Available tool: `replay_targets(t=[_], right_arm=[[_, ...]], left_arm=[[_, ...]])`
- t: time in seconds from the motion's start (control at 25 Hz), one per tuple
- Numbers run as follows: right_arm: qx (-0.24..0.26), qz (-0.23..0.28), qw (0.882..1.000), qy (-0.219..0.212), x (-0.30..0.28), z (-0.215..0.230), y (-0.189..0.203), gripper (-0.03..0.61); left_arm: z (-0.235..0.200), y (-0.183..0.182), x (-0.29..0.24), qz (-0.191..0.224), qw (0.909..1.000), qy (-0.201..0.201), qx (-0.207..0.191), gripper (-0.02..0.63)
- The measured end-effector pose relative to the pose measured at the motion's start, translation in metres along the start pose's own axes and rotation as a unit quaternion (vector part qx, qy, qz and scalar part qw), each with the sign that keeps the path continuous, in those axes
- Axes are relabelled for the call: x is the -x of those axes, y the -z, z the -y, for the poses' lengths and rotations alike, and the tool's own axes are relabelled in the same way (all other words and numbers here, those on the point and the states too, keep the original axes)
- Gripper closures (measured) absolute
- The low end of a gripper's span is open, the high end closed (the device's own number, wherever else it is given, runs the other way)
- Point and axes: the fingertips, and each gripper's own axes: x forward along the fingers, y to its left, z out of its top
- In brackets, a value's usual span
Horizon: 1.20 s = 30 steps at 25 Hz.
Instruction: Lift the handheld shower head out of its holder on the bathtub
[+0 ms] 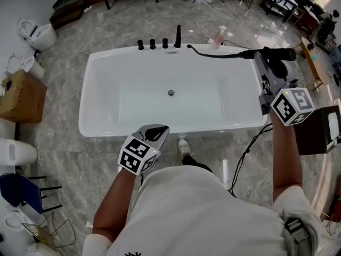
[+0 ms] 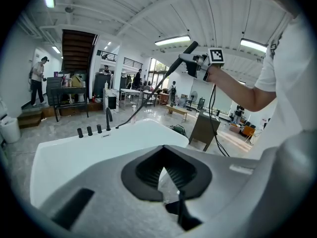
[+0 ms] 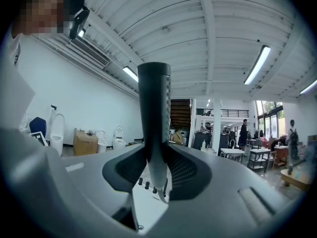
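Observation:
The black handheld shower head (image 1: 275, 53) is up in the air above the right end of the white bathtub (image 1: 101, 63). My right gripper (image 1: 265, 63) is shut on its handle. Its black hose (image 1: 213, 55) trails back to the tub's far rim, next to the black spout (image 1: 178, 36) and knobs (image 1: 152, 44). In the right gripper view the shower head's handle (image 3: 154, 108) stands upright between the pads. In the left gripper view the shower head (image 2: 181, 56) shows raised at the top. My left gripper (image 1: 153, 134) hangs by the tub's near rim, jaws together and holding nothing.
A cardboard box (image 1: 21, 95) and toilets (image 1: 37, 33) stand at the left. A dark cabinet (image 1: 319, 129) is by my right arm. A bottle (image 1: 220, 36) sits behind the tub. A cable (image 1: 245, 153) runs over the marble floor. A person (image 2: 37, 81) stands far off.

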Motion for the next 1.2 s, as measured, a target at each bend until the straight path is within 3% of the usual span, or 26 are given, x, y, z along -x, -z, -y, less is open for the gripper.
replay_targets(t=[1.2], right_arm=[[0.000, -0.004, 1.000, -0.013, -0.026, 0.019, 0.002, 0.433]], left_arm=[[-0.030, -0.009, -0.016, -0.001, 0.9998, -0.007, 0.020, 0.606]])
